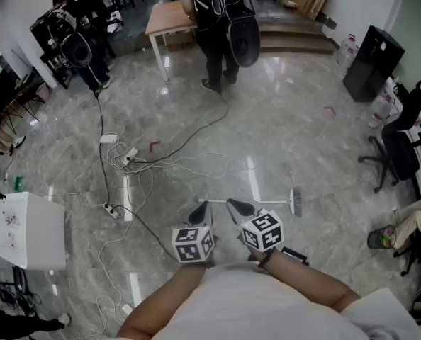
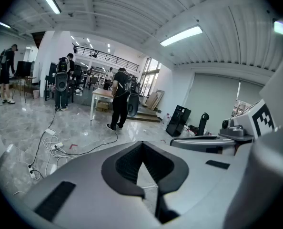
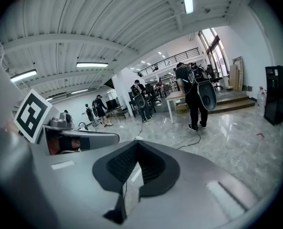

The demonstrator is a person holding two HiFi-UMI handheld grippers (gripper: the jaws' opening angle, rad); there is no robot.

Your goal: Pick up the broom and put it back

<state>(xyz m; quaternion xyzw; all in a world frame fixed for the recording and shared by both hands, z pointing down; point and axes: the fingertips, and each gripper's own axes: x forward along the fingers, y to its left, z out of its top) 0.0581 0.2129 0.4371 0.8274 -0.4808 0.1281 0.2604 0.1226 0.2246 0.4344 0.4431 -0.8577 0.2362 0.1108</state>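
Observation:
The broom (image 1: 267, 200) lies flat on the grey marble floor in the head view, its thin white handle running left to right and its brush head (image 1: 296, 201) at the right end. Both grippers hover above the floor just on my side of the handle's left part. My left gripper (image 1: 200, 210) (image 2: 141, 144) is shut with nothing between its pads. My right gripper (image 1: 240, 206) (image 3: 137, 144) is shut too and holds nothing. Each marker cube (image 1: 193, 244) sits close to my body. Neither gripper touches the broom.
Cables and power strips (image 1: 125, 158) trail over the floor to the left. A white box (image 1: 23, 229) stands at the near left. A person with a backpack (image 1: 221, 27) stands by a wooden table (image 1: 169, 16) far ahead. An office chair (image 1: 398, 147) and a small bin (image 1: 382, 237) are at the right.

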